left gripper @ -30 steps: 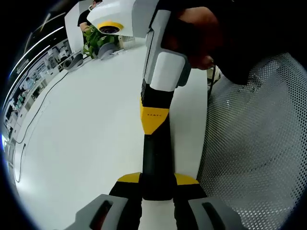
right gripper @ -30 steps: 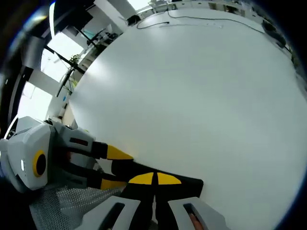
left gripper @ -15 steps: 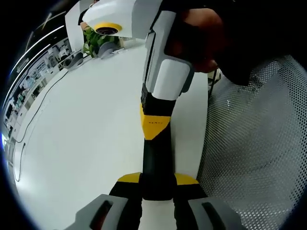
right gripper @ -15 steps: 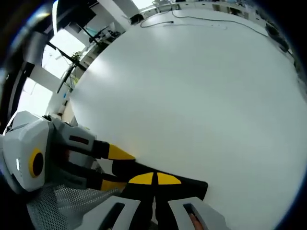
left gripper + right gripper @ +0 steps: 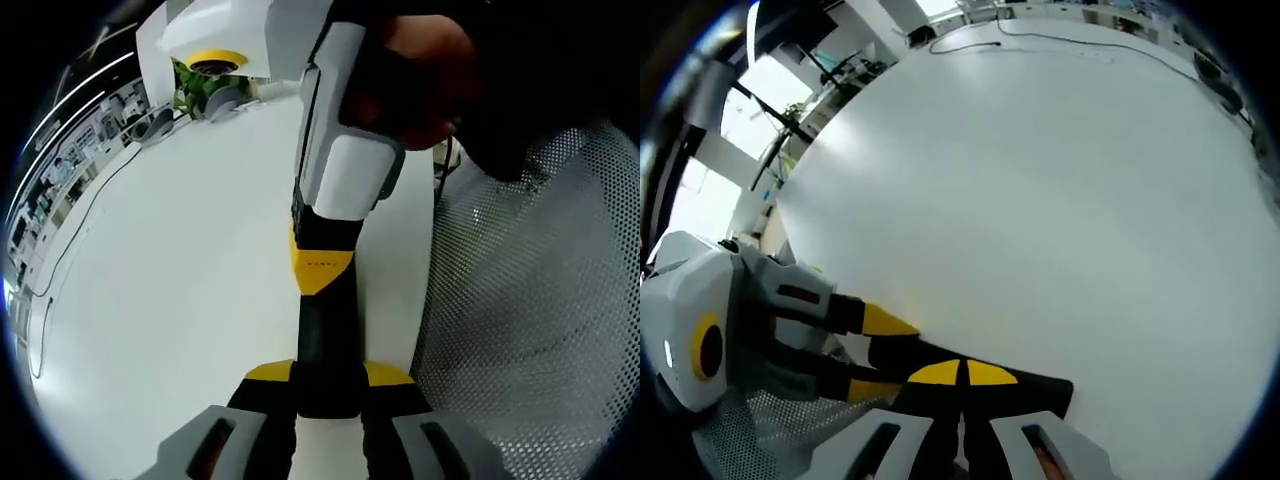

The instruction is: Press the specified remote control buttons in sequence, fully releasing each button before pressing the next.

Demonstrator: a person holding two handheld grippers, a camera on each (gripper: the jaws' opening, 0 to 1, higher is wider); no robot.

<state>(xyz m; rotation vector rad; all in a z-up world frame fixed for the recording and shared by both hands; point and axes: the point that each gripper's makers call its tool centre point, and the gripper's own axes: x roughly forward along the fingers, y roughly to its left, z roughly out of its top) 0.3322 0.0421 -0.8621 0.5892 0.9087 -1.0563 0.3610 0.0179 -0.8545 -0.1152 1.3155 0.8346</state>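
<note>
A black remote control (image 5: 326,335) lies lengthwise between the yellow tips of my left gripper (image 5: 328,375), which is shut on its near end. My right gripper (image 5: 321,268) comes down from the top of the left gripper view, held by a hand (image 5: 420,70). Its jaws are shut together and its yellow tip rests on the remote's upper face. In the right gripper view the same shut yellow tips (image 5: 961,372) sit on the black remote (image 5: 1038,388). There the left gripper (image 5: 880,355) reaches in from the left and clamps the remote's other end.
A wide white table (image 5: 180,280) lies under both grippers. A perforated grey mesh chair (image 5: 530,330) stands at its edge on the right. A green plant (image 5: 195,85) and grey stands are at the far end, and a thin cable (image 5: 1040,45) runs along the far side.
My right gripper's yellow tip has slid slightly along the remote toward the left gripper. The left gripper's hold is unchanged.
</note>
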